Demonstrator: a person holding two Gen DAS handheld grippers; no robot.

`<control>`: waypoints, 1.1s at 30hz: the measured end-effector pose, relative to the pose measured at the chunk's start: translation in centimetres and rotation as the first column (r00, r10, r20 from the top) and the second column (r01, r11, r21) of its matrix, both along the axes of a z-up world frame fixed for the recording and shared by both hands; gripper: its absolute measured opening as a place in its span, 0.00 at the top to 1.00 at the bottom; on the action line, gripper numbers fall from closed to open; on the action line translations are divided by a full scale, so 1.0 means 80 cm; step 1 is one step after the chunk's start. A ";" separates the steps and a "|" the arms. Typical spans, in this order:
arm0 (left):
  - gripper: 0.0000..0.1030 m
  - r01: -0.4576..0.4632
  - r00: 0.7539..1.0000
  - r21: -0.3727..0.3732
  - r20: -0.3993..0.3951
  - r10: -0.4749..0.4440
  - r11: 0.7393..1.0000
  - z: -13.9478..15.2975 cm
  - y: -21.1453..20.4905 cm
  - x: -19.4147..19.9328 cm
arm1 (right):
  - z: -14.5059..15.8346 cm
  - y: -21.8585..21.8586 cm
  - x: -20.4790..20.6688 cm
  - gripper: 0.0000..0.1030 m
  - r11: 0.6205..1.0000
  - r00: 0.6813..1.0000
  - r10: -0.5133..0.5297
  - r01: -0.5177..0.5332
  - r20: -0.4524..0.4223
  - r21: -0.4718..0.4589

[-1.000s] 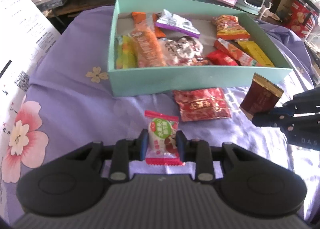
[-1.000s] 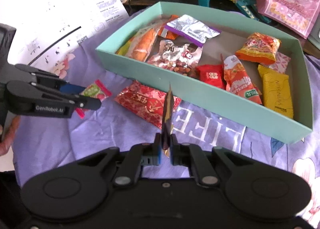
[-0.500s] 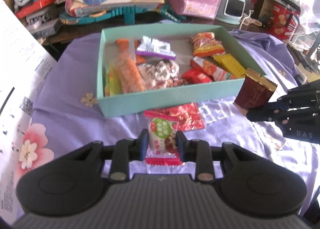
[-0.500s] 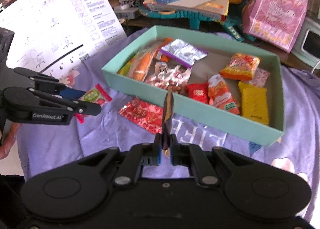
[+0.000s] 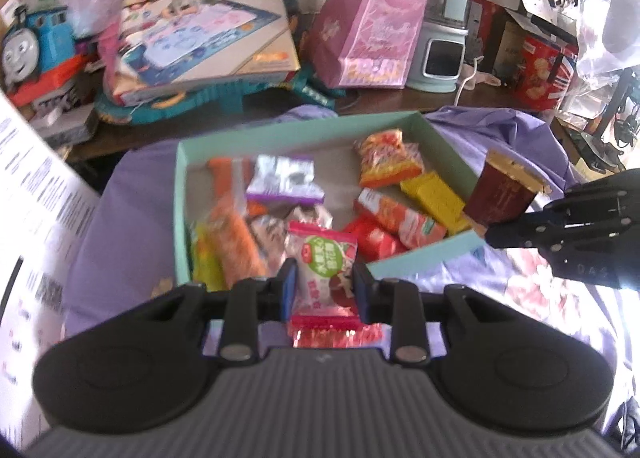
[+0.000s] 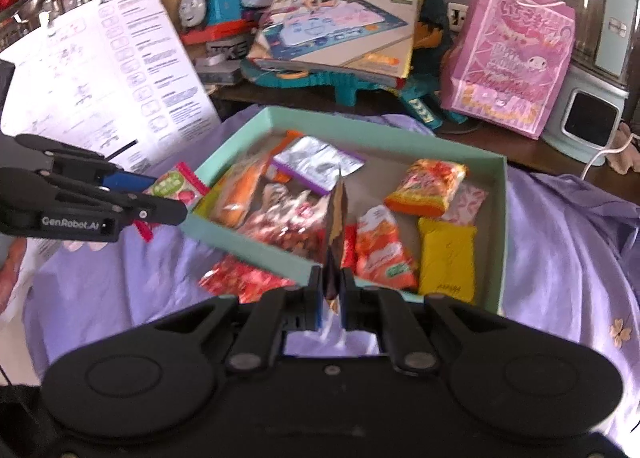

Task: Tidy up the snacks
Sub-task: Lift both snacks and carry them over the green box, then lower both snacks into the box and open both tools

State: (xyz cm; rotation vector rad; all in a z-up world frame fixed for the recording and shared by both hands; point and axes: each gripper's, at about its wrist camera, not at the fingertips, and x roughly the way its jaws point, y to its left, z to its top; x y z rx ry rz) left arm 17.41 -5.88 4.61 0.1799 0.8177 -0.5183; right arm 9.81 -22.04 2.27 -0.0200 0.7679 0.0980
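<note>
A: Left gripper (image 5: 325, 286), jaws closed on a small white candy packet with a green label and pink crimped ends (image 5: 325, 270). The pads press its middle and the lower crimp hangs free beneath. It is carried clear of the lilac floral cloth (image 5: 120, 225), at the near left of the shallow mint-green cardboard box (image 6: 503, 225).

B: Right gripper (image 6: 331, 288), jaws pinched on a flat maroon sachet with a gold top edge (image 5: 502, 193), gripped at its bottom corner. The sachet stands upright, over the box's near right corner.

A: Risk one: that corner grip is thin. A quick swing could let the sachet pivot or slip and land on the cloth short of the wall.

B: Risk two: a red foil packet (image 6: 240, 282) lies on the cloth just outside the near wall. It is easily missed, or dragged by a low pass.

A: Risk three: the box is already crowded, with an orange pouch (image 6: 426, 187), a yellow bar (image 6: 446, 258) and a silver-and-purple packet (image 6: 316, 161). A drop onto that pile might slide or ride up the wall.

B: Risk four: the grippers are near each other, so releasing together could knock them.
</note>
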 end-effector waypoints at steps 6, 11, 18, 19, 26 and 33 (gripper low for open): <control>0.72 0.030 1.000 0.001 0.004 -0.030 1.000 -0.002 -0.039 0.050 | 0.001 -0.029 0.043 0.93 0.999 0.999 -0.035 0.035 -0.005 -0.007; 0.72 0.053 0.999 0.022 -0.008 -0.052 0.998 -0.015 -0.071 0.092 | -0.013 -0.050 0.083 0.93 0.999 0.998 -0.051 0.050 -0.037 -0.011; 0.72 0.077 0.997 0.057 -0.034 -0.075 0.995 -0.045 -0.106 0.135 | -0.047 -0.071 0.126 0.92 0.998 0.993 -0.068 0.069 -0.092 0.006; 0.72 0.079 0.996 0.063 -0.037 -0.076 0.995 -0.049 -0.110 0.140 | -0.051 -0.073 0.130 0.90 0.997 0.993 -0.069 0.070 -0.097 0.009; 0.14 0.041 0.999 0.107 -0.035 -0.037 0.993 -0.066 -0.115 0.150 | -0.061 -0.079 0.138 0.43 0.997 0.993 -0.079 0.080 -0.089 0.012; 0.02 0.048 0.999 0.138 -0.010 -0.047 0.989 -0.053 -0.109 0.126 | -0.040 -0.062 0.111 0.27 1.000 0.998 -0.031 0.030 -0.058 -0.003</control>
